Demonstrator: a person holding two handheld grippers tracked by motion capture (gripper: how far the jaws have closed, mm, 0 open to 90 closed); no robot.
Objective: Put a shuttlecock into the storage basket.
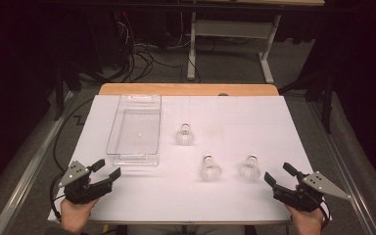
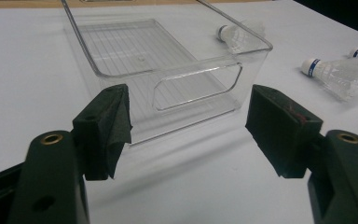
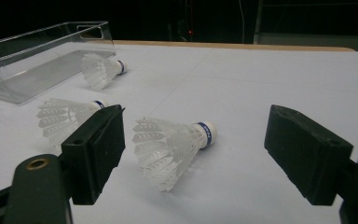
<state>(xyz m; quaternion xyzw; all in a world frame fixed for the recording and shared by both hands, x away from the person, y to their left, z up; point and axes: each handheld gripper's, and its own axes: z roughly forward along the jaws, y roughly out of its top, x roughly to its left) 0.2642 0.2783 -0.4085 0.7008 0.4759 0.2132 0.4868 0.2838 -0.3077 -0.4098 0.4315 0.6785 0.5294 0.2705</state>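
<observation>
**Three shuttlecocks and a clear bin on white table, both tools wide apart**

Table (image 1: 235, 196): flat matte white sheet over a wooden top, wood edge showing at the far side. Clear plastic bin (image 1: 133, 128): rectangular, glossy, see-through, ribbed floor, rounded cut-out handle in the near short wall; long axis runs near-to-far, at the left half of the table.

Nearest shuttlecock (image 3: 170, 147): white feather skirt, flared cone, stiff ribbed vanes, rounded white cork with a blue band. It lies on its side on the table, just ahead of the right tool (image 1: 277, 175), in line with the gap between the jaws but not touched. In the right gripper view its long axis runs left-right, cork to the right, skirt opening to the left and toward the camera. In the high view the cork points to the far edge.

Middle shuttlecock (image 1: 209, 168): same make, just left of the nearest one, also on its side with the cork away from the person. Far shuttlecock (image 1: 184, 134): same, lying just right of the bin, outside it.

Right tool: black blocky padded jaws spread wide, nothing between the pads. Left tool (image 1: 106, 169): jaws also spread wide, empty, aimed at the bin's near short wall, close to it but apart.
</observation>
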